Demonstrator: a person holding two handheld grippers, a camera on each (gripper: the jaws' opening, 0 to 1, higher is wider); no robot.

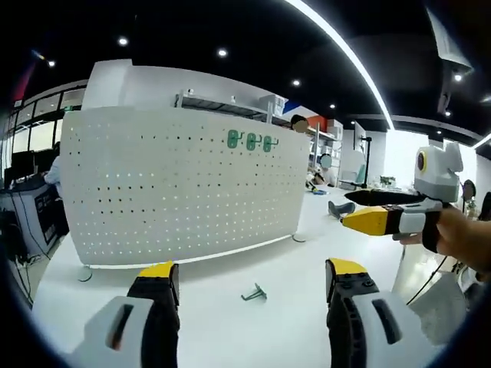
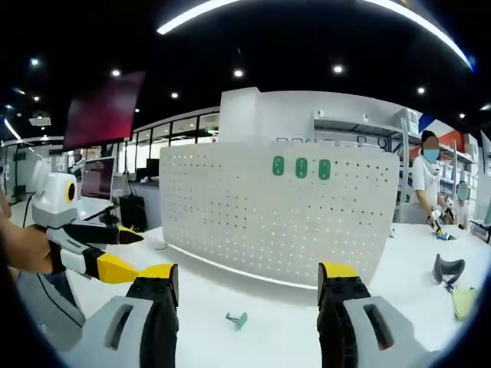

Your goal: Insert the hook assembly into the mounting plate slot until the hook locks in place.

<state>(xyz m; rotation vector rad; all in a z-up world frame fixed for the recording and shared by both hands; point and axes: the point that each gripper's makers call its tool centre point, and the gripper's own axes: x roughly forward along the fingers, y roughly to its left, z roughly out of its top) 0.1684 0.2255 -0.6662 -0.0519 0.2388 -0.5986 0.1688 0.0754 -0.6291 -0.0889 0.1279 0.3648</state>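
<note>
Both claws stand wide open and hold nothing: the left gripper (image 1: 249, 282) and right gripper (image 2: 245, 284) each frame the small green hook assembly (image 1: 255, 292), which lies loose on the white table (image 1: 230, 337) just ahead between the jaws, about equally near to both. Its long axis cannot be made out. Beyond it stands the upright white pegboard (image 1: 176, 184), the mounting plate, with three green hooks (image 1: 251, 141) already near its top edge.
</note>
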